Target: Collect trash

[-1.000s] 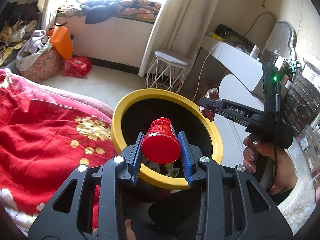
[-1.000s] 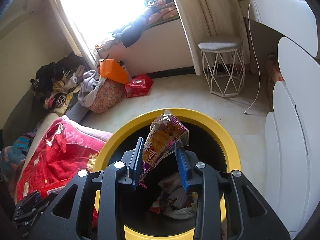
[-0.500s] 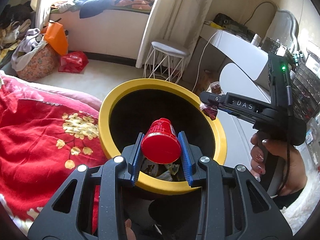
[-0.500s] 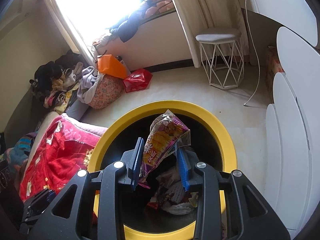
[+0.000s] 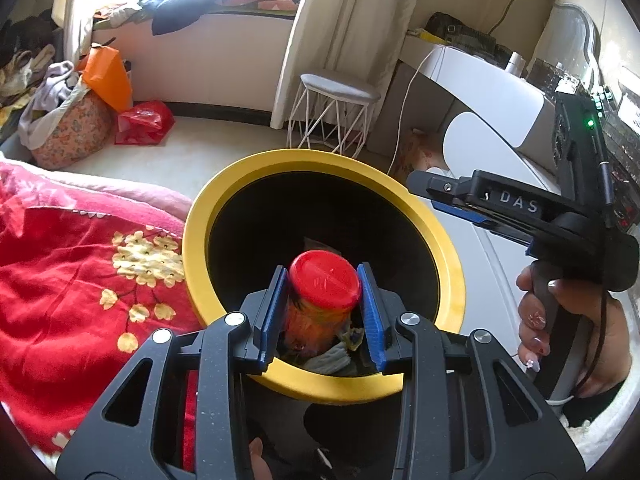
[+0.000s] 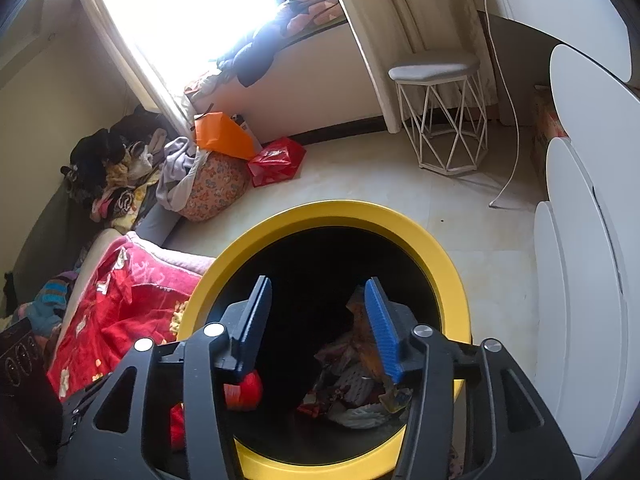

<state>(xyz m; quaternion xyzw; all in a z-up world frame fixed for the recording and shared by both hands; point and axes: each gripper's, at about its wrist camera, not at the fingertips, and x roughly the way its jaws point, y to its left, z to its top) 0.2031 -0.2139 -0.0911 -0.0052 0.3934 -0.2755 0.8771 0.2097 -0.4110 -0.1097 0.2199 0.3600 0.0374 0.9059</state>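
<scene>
Left claw clamps a red-lidded jar between its blue pads, held over the near side of the yellow-rimmed bin. Right claw hangs wide open above the same bin with nothing between its pads; snack wrappers lie at the bin's bottom. Red blanket beside the bin.

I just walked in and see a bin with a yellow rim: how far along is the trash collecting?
Partly done. Wrappers and scraps already lie at the bottom of the bin. The right tongs hang open and empty over it. The left tongs are shut on a red-capped container, held above the bin's opening, so dropping it in is what's left. Whether other trash remains in the room, I can't tell.
</scene>
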